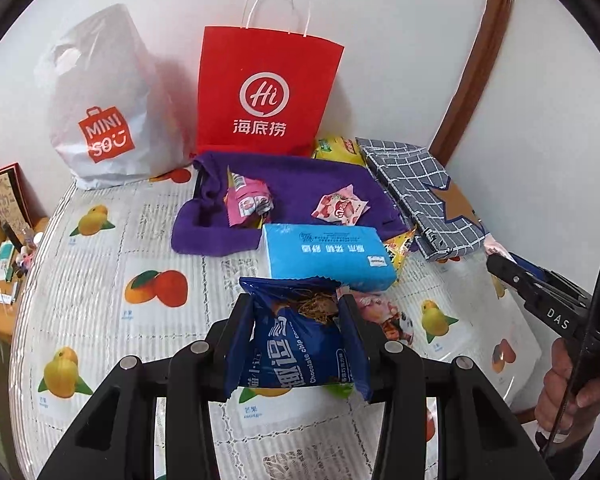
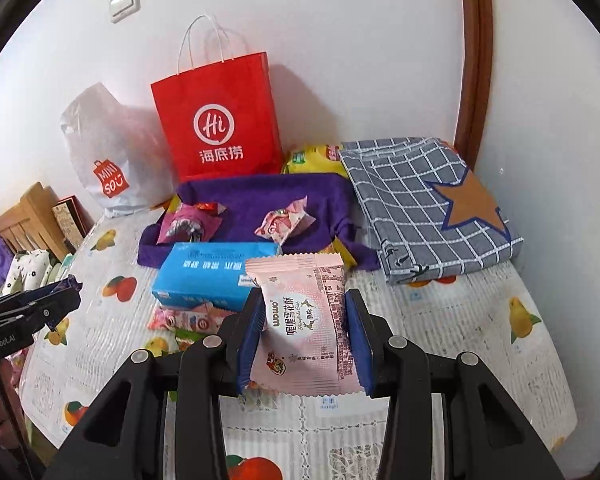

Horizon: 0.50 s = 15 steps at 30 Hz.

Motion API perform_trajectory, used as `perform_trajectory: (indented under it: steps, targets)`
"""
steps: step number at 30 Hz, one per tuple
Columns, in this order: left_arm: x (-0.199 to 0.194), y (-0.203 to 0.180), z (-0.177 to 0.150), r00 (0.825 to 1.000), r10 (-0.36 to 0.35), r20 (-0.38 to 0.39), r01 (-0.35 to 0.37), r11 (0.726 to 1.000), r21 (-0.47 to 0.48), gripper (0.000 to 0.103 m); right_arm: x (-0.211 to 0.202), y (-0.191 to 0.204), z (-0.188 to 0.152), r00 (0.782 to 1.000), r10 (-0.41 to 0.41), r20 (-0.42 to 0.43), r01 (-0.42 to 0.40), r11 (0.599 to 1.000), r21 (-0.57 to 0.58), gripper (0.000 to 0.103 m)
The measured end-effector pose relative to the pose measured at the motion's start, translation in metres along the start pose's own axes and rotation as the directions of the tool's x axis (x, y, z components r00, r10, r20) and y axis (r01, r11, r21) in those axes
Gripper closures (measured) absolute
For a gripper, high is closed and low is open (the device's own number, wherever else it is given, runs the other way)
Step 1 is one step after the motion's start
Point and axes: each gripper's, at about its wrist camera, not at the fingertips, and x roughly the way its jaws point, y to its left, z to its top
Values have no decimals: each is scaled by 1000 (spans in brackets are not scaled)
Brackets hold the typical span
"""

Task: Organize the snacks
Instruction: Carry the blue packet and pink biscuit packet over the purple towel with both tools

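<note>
Gripping a dark blue cookie packet [image 1: 296,344], the left gripper [image 1: 296,336] has its fingers [image 1: 236,332] pressed into both sides of the wrapper, which is crumpled, torn open along its jagged top edge, and printed with white lettering reading "Chocolate chip"; brown crumbly contents show in the opening; the packet is held above the bench [image 1: 100,280], whose cover carries pictures of oranges and mangoes; the right gripper [image 2: 304,336] pinches a pale pink snack packet [image 2: 304,320] between its blue-padded fingers [image 2: 358,340], the wrapper flat and sealed with zigzag ends, dark print down one side and a small reindeer motif; it too is held above the bench, in front of a blue tissue pack [image 2: 212,274]; behind that lies a purple cloth [image 2: 260,204] with two small pink wrapped sweets resting on it, one crumpled magenta sweet [image 2: 188,226] and one pink-and-white sweet [image 2: 284,222]; a red paper bag [image 2: 216,124] and a white plastic bag [image 2: 108,156] stand against the wall; a folded grey checked cloth [image 2: 424,204] with an orange star lies to the right, with a yellow packet [image 2: 312,158] just beyond the purple cloth.
</note>
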Motion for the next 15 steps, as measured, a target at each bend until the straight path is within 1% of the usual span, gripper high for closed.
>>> perform_trajectory:
  steps: [3, 6, 15]
  targets:
    - [1, -2, 4, 1000, 13, 6, -13, 1000, -4, 62, 3, 1, 5, 1000, 11, 0, -11, 1000, 1, 62]
    - [3, -2, 8, 1000, 9, 8, -9, 1000, -8, 62, 7, 3, 11, 1000, 14, -6, -14, 1000, 3, 62]
    - [13, -5, 21, 1000, 25, -2, -25, 1000, -4, 62, 14, 13, 27, 999, 44, 17, -43, 999, -13, 62]
